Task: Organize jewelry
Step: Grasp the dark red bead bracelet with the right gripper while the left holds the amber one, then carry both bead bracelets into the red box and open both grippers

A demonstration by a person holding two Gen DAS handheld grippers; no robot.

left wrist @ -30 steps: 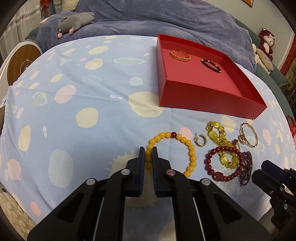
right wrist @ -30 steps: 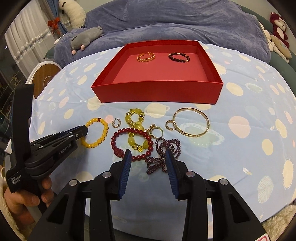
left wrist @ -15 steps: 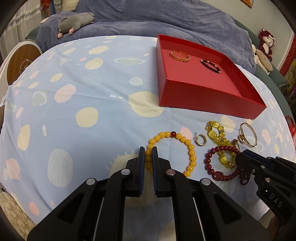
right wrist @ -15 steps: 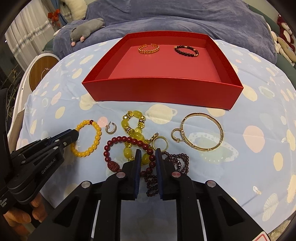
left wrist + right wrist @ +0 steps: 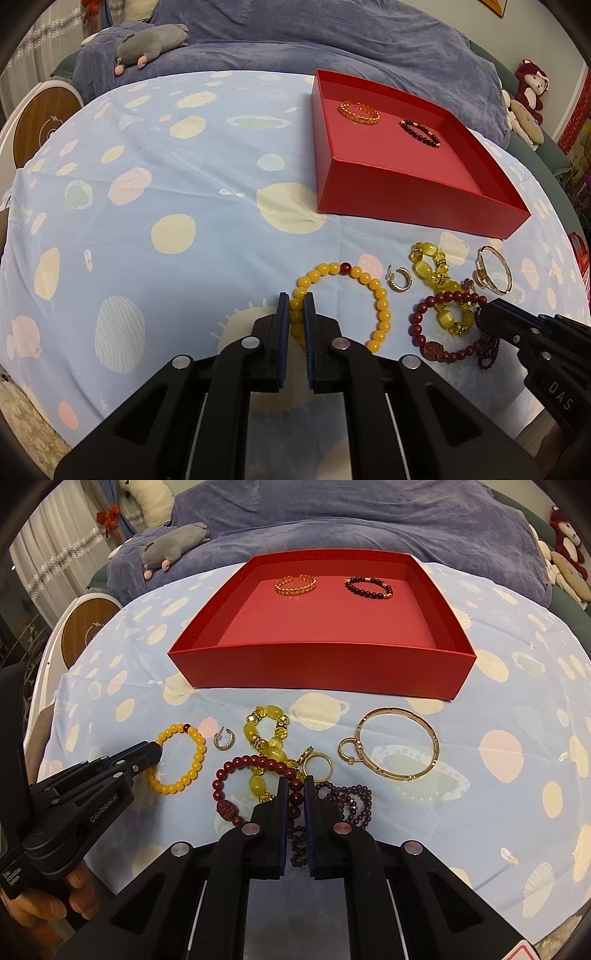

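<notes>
Right wrist view: the right gripper, jaws just closed, pinches the dark red bead bracelet on the cloth before the red tray. The left gripper clamps the yellow bead bracelet. Both look ready for lifting.

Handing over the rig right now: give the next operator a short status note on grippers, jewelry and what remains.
Left gripper: shut on the yellow bead bracelet, on the cloth.
Right gripper: jaws just closed on the dark red bead bracelet.
Done: gold chain bracelet and dark bead bracelet lie in the red box.
Left: both gripped bracelets, yellow-green bracelet, garnet strand, gold bangle, gold ring, hoop earring.
</notes>
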